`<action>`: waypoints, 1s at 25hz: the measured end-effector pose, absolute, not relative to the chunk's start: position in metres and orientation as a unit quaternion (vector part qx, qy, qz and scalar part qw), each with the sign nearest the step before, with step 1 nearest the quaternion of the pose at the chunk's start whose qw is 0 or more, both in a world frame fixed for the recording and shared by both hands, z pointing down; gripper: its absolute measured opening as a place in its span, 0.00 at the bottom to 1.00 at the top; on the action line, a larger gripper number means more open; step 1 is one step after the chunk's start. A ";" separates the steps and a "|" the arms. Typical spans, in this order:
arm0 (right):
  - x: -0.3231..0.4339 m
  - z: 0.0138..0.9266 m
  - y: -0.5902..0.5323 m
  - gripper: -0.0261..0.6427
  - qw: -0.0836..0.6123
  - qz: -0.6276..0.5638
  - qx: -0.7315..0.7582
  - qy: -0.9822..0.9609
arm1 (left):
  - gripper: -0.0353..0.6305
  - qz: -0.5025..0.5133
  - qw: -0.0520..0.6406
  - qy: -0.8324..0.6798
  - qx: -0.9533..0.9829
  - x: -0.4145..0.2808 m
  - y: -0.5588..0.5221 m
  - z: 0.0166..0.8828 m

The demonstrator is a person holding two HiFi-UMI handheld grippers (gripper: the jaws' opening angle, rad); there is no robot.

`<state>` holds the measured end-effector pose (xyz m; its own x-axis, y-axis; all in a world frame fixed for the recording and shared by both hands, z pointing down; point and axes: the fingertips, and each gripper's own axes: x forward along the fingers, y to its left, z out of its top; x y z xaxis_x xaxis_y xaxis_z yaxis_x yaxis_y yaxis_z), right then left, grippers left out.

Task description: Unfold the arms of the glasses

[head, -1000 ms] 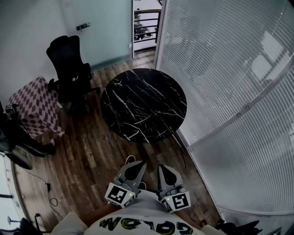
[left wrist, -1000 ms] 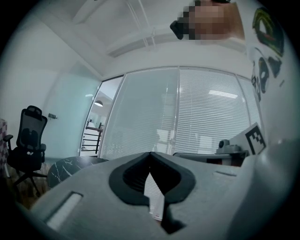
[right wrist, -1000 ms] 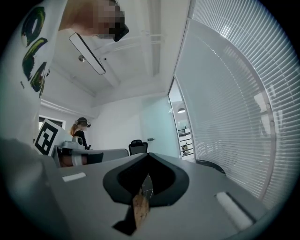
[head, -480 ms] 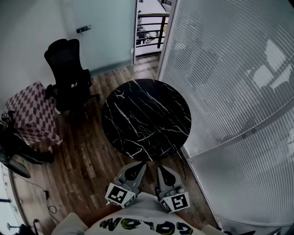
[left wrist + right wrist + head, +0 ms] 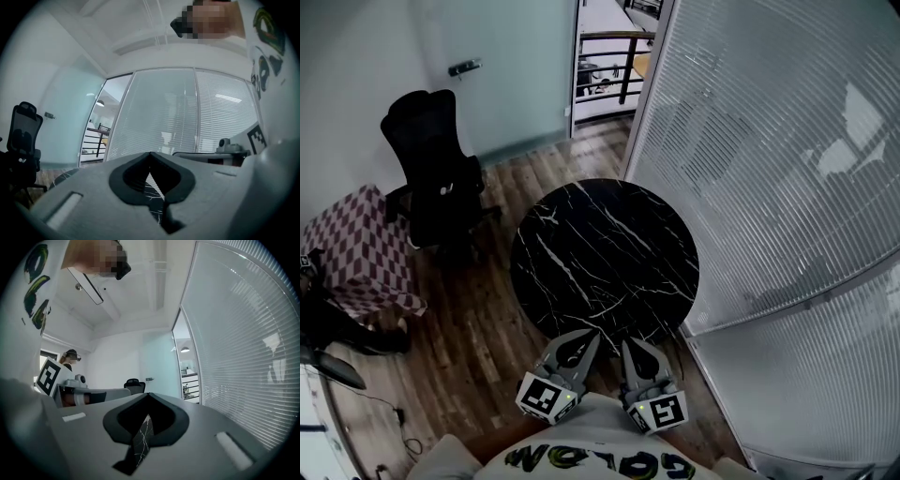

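Observation:
No glasses show in any view. A round black marble table (image 5: 605,258) with white veins stands in front of me, and its top looks bare. My left gripper (image 5: 583,335) and right gripper (image 5: 631,342) are held side by side close to my body, pointing level at the table's near edge. Both are shut with nothing between the jaws. In the left gripper view the left gripper (image 5: 150,153) has its tips together, with marble showing through the gap behind them. The right gripper (image 5: 149,394) looks the same in the right gripper view.
A black office chair (image 5: 431,169) stands left of the table, with a checkered-cloth table (image 5: 361,248) beyond it. A curved glass wall with blinds (image 5: 769,178) runs along the right. An open doorway with a railing (image 5: 605,66) lies at the back. The floor is wood.
The table has come nearer to both grippers as I moved forward. Its near edge now lies just ahead of the jaw tips. Both grippers stay shut by my body.

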<state>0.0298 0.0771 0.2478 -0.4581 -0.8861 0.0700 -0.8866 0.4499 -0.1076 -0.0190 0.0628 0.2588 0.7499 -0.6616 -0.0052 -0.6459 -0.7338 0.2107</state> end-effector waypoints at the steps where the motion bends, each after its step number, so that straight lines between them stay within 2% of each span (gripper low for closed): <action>1: 0.025 0.248 0.070 0.04 0.001 0.060 0.518 -0.853 | 0.06 -0.039 0.101 -0.350 0.930 -0.023 0.057 0.260; 12: -0.006 0.264 0.021 0.04 0.035 0.077 0.521 -0.850 | 0.06 -0.031 0.121 -0.353 0.927 -0.059 0.005 0.273; 25: -0.006 0.259 0.012 0.04 0.007 0.060 0.514 -0.856 | 0.06 -0.028 0.119 -0.355 0.927 -0.053 0.008 0.271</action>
